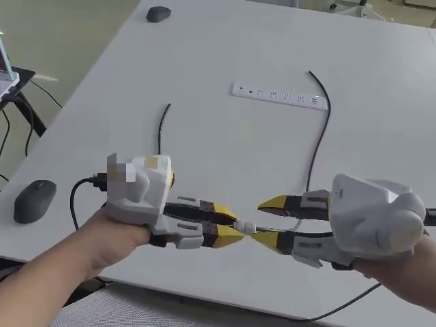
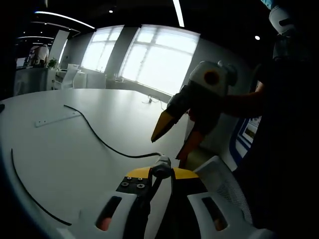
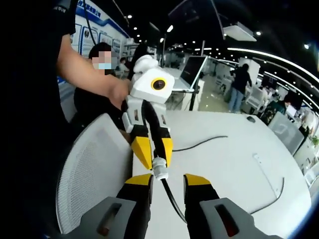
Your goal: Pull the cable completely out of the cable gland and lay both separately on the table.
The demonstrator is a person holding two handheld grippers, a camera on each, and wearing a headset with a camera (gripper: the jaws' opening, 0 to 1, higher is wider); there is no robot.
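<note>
Above the near edge of the white surface (image 1: pixel 204 54), the two tools met tip to tip, each held in one of the person's hands. The left tool (image 1: pixel 238 227) had its yellow-tipped jaws drawn together on the cable gland (image 1: pixel 247 227), a small pale ribbed piece sitting right at the jaw ends. The black cable (image 3: pixel 169 196) ran from one end of the gland back along the left tool's body. From the other end it ran out between the jaws of the right tool (image 1: pixel 257 219). Those jaws stood apart, one above and one below the cable, pressing on nothing, so gland and cable were both off the surface and the cable was threaded through the gland. Farther back on the surface lay a white power strip (image 1: pixel 276 95), its dark cord (image 1: pixel 321 129) curving toward the near edge. A loose black wire (image 1: pixel 161 126) lay well to the strip's left. One dark mouse (image 1: pixel 34 199) sat by the left edge, and another (image 1: pixel 158 13) sat at the far end. A grey mesh chair back (image 3: pixel 89 169) stood beside the surface in the right gripper view.
</note>
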